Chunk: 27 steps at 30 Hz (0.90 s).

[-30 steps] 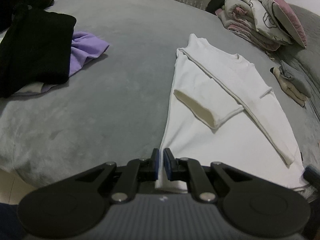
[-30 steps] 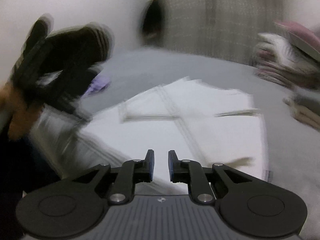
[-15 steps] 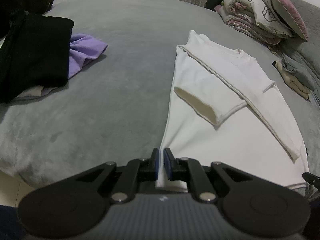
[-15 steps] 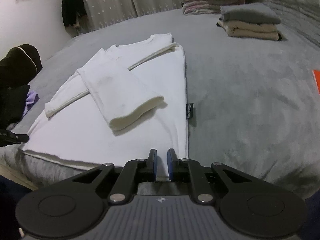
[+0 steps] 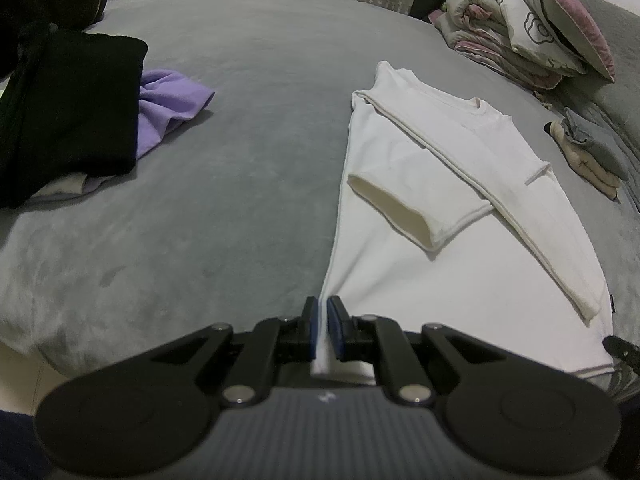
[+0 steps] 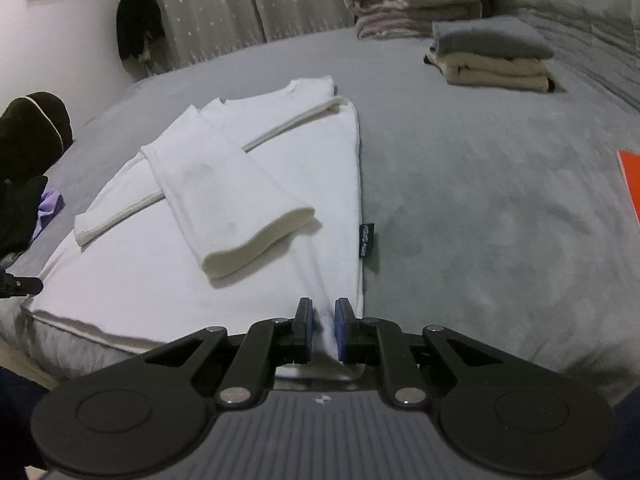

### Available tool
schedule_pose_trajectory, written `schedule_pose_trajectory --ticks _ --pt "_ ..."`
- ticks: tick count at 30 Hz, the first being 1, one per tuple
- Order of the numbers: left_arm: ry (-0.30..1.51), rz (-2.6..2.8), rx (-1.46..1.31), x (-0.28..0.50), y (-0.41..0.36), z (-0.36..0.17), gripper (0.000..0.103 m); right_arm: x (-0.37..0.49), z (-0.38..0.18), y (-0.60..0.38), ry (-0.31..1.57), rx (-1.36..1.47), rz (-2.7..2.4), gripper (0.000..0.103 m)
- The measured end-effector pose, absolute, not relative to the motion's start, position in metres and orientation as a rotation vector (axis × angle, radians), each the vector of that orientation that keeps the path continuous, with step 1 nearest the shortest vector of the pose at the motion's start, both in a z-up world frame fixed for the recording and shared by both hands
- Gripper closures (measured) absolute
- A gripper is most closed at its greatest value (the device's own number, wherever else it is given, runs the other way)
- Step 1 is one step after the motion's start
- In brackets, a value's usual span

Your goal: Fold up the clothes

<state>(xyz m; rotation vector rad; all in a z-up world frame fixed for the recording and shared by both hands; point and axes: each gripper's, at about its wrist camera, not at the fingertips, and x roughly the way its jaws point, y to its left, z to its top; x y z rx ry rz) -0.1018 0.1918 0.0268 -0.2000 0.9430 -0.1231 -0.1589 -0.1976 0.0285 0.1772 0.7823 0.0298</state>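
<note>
While the left gripper (image 5: 323, 320) stays pinched on the near left hem corner of the white sweater (image 5: 452, 248), just as it was half a second ago, the right gripper (image 6: 323, 322) has changed. Half a second back its pads stood just short of the hem; they now straddle a raised ridge of cloth at the near right corner of the white sweater (image 6: 224, 216). A narrow gap shows on either side of that ridge, so I cannot tell whether the right gripper has fully clamped the fabric. One second ago this view was a blur of motion; it is sharp now.

The sweater lies flat on the grey bed (image 5: 224, 184), hem at the near edge, collar at the far end, both sleeves folded across the body and crossing each other. Its layout matches the earlier frames. A small dark label (image 6: 366, 240) sticks out of the right side seam.

Well apart to the left sit a black garment (image 5: 76, 108) and, touching it, a purple garment (image 5: 168, 104). At the far right, folded grey and beige clothes (image 6: 492, 56) are stacked, with a pile of bedding (image 5: 516, 28) beyond them. An orange object (image 6: 630, 180) shows at the right edge of the bed.
</note>
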Motion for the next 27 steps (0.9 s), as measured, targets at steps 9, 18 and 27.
schedule_pose_trajectory --ticks 9,18,27 --pt "0.920 -0.131 -0.253 -0.101 0.205 0.037 0.088 -0.169 0.041 -0.194 0.651 0.163 0.019 0.089" --pt "0.818 -0.246 -0.197 -0.109 0.180 0.047 0.087 -0.152 0.025 -0.185 0.758 0.110 0.009 0.088" --pt "0.858 -0.258 -0.036 -0.106 0.130 0.028 0.085 -0.156 0.028 -0.180 0.716 0.089 -0.005 0.085"
